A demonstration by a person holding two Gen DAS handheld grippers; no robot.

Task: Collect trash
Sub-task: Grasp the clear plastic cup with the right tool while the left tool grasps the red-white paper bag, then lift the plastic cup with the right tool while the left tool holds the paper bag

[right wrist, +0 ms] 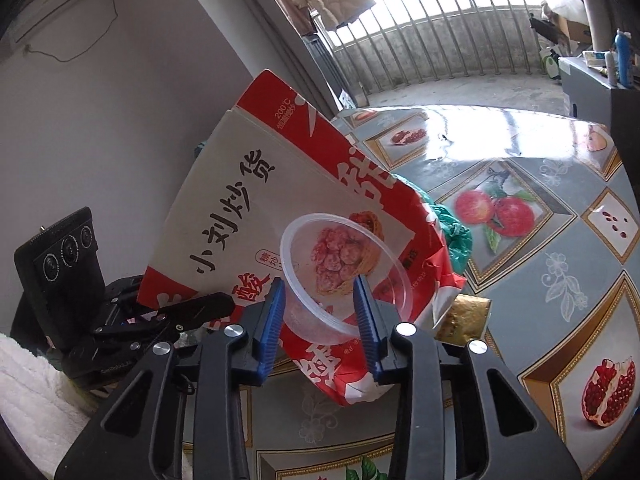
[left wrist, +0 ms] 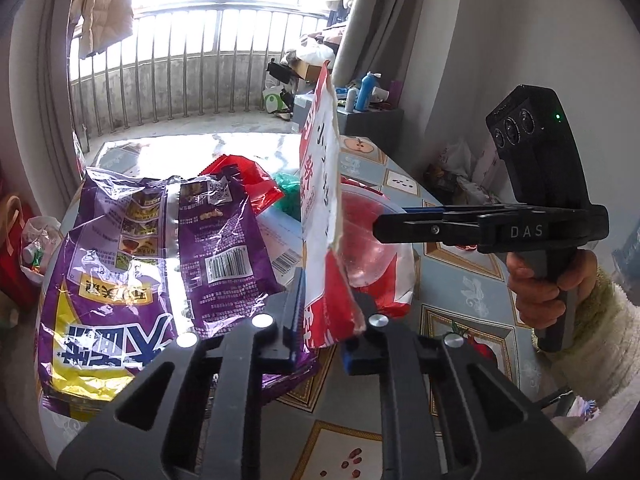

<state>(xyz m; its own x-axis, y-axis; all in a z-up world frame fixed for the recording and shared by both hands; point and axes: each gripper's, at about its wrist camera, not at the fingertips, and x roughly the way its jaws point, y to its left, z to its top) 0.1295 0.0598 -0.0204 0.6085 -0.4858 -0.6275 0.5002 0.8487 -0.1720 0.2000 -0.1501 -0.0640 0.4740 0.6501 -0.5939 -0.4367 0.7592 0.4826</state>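
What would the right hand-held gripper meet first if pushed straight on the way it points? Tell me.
The clear plastic cup, which already sits between the right hand-held gripper pads. Right behind it comes the red and white paper bag that the left hand-held gripper pinches; how much gap separates cup and bag is unclear.

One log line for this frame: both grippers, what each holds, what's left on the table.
left gripper: shut on red-and-white bag | right gripper: shut on clear plastic cup | table: purple bag, green bag remain
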